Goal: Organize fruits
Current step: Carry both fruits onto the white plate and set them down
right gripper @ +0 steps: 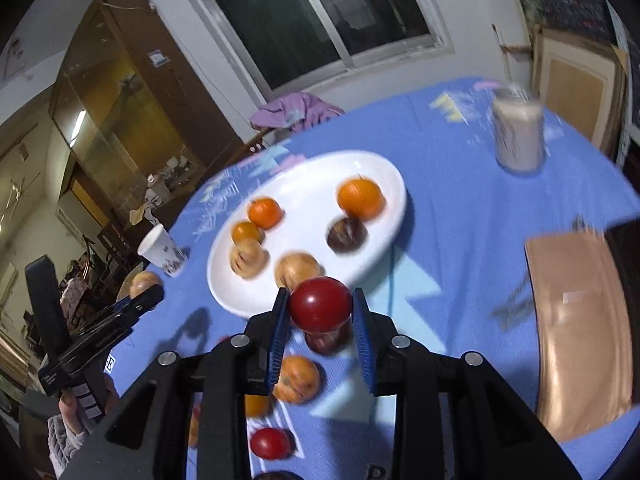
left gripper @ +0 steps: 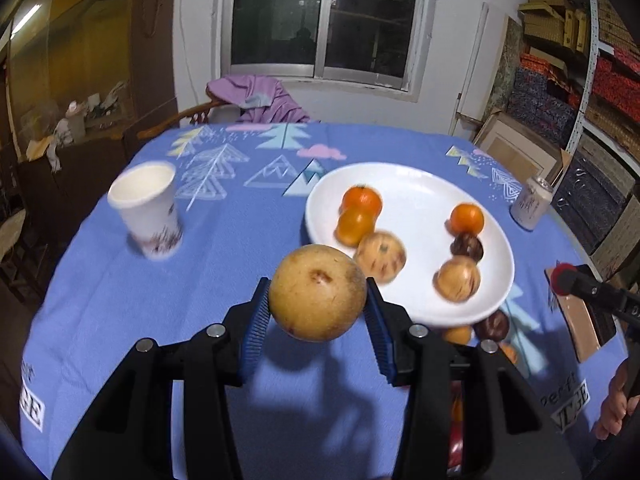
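The left gripper (left gripper: 318,300) grips a tan pear (left gripper: 317,292) above the tablecloth (left gripper: 224,232). The right gripper (right gripper: 320,312) clamps a red fruit (right gripper: 320,303) (both near the white plate (left gripper: 416,184))

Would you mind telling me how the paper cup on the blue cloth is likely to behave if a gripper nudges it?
The paper cup looks empty, so probably light and easily shoved. It stands on its narrower base, so a high nudge may tip it. Its thin wall would likely dent.
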Demonstrator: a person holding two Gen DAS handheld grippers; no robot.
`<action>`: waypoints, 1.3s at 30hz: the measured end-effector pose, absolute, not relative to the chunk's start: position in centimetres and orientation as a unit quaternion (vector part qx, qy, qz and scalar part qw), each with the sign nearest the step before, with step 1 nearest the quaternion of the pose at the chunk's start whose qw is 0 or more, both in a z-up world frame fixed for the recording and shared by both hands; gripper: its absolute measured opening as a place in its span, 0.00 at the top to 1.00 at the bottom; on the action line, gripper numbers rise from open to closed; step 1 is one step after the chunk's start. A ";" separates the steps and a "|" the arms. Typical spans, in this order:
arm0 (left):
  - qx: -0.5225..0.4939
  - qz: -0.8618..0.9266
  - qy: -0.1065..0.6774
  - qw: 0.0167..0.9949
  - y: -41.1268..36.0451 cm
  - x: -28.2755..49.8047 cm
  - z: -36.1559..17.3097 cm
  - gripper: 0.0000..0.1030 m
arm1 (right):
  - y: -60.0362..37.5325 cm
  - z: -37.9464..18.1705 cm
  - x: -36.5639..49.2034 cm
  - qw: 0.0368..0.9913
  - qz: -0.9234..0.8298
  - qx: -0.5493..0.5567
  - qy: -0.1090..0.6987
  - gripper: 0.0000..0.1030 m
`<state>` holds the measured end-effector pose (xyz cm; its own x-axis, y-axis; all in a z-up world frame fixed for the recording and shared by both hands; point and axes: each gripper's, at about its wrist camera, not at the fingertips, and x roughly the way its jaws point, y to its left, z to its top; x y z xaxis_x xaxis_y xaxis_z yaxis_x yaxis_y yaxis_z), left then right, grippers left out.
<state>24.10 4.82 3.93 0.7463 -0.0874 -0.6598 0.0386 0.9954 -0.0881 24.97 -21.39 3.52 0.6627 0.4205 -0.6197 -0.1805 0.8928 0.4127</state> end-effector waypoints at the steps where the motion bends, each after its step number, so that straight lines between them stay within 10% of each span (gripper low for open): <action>1: -0.031 -0.036 0.352 0.935 4.3 24.9 4.4 0.56 | -21.0 4.1 25.8 0.897 0.172 0.159 0.375 0.69; 25: 0.053 -0.107 0.392 0.912 -6.7 35.1 -0.5 0.56 | -13.8 -0.4 40.7 0.889 0.140 0.052 0.433 0.63; 29: 0.048 -0.110 0.396 0.910 -6.5 35.2 -0.5 0.25 | -14.0 0.0 40.5 0.893 0.136 0.053 0.426 0.55; 39: 0.034 -0.111 0.385 0.916 -5.3 34.7 0.6 0.25 | -15.9 1.8 39.6 0.904 0.127 0.078 0.400 0.48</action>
<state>34.66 -5.31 0.56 0.6793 -0.1776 -0.7120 0.2301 0.9729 -0.0231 39.60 -15.94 1.82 0.6470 0.2926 -0.7041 -0.1682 0.9555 0.2425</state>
